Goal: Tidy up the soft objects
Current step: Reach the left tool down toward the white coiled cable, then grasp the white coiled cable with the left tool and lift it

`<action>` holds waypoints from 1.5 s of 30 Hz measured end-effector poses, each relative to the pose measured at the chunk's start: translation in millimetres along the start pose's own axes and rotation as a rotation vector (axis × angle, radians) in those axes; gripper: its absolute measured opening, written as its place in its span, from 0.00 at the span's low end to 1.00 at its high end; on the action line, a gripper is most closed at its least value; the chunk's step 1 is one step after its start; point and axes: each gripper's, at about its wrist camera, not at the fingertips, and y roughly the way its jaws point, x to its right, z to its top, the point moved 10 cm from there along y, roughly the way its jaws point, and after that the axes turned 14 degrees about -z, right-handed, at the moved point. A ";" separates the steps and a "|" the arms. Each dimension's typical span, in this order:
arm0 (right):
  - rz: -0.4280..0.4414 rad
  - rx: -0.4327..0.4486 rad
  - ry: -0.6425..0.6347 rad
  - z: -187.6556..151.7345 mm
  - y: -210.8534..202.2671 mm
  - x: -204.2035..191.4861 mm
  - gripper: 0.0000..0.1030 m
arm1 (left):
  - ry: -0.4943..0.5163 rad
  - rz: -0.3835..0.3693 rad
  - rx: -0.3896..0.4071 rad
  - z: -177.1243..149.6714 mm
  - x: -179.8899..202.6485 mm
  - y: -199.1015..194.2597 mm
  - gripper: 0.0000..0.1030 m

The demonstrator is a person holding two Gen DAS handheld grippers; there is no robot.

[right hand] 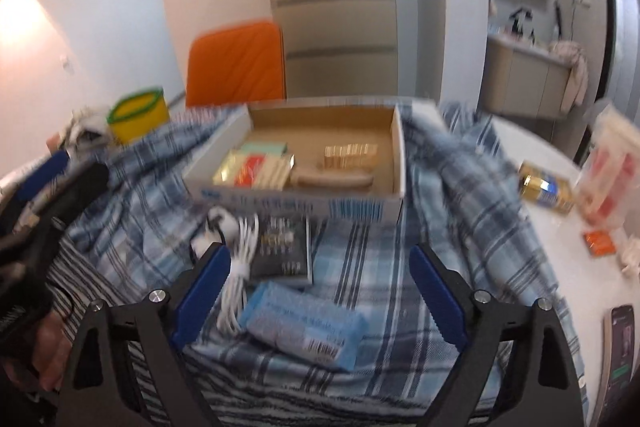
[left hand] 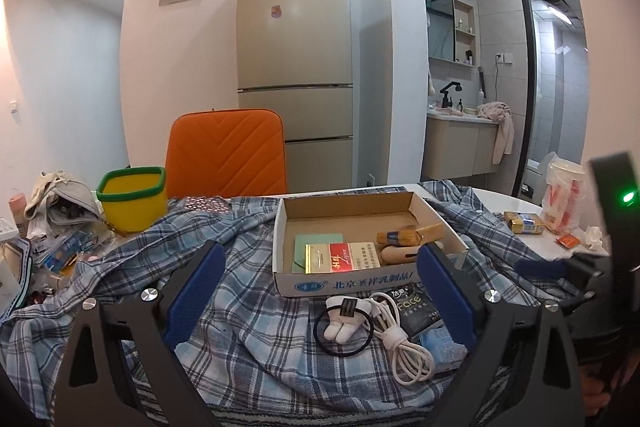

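Note:
A blue plaid shirt [left hand: 248, 227] lies spread over the table, with an open cardboard box [left hand: 360, 279] of small packets standing on it. In front of the box lie a small white soft item [left hand: 340, 323] inside a black hair tie [left hand: 320, 341], a coiled white cable [left hand: 400, 343], a black packet [left hand: 420, 311] and a light blue packet [right hand: 304, 327]. My left gripper [left hand: 320, 255] hovers open over the hair tie and cable, touching nothing. My right gripper [right hand: 320, 257] is open above the blue packet and the shirt [right hand: 460, 187], with nothing between its pads. That view is blurred.
A yellow bin with a green rim [left hand: 132, 203] and a heap of clutter [left hand: 60, 227] stand at the left. An orange chair back [left hand: 226, 155] rises behind the table. At the right are a plastic bag [left hand: 564, 195], a gold packet [left hand: 524, 223] and a phone [right hand: 620, 343].

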 end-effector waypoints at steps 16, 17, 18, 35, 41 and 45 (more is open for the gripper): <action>0.054 -0.302 -0.049 -48.0 51.5 -15.3 0.82 | -0.020 0.015 -0.075 -10.4 -5.7 11.6 0.93; 0.057 -0.307 -0.052 -49.0 51.9 -16.1 0.82 | -0.023 0.017 -0.080 -11.1 -6.9 12.8 0.93; 0.060 -0.310 -0.053 -49.0 52.5 -15.8 0.82 | -0.027 0.013 -0.087 -12.1 -7.2 14.1 0.93; -0.013 -0.203 0.049 -25.7 38.5 9.2 0.63 | -0.121 -0.158 -0.355 -49.2 2.4 52.8 0.63; -0.057 -0.210 0.181 -20.4 41.3 37.4 0.69 | -0.256 -0.264 -0.544 -71.3 15.4 76.3 0.42; -0.058 -0.172 0.244 -12.2 35.6 51.6 0.72 | -0.320 -0.299 -0.614 -74.4 28.2 87.7 0.42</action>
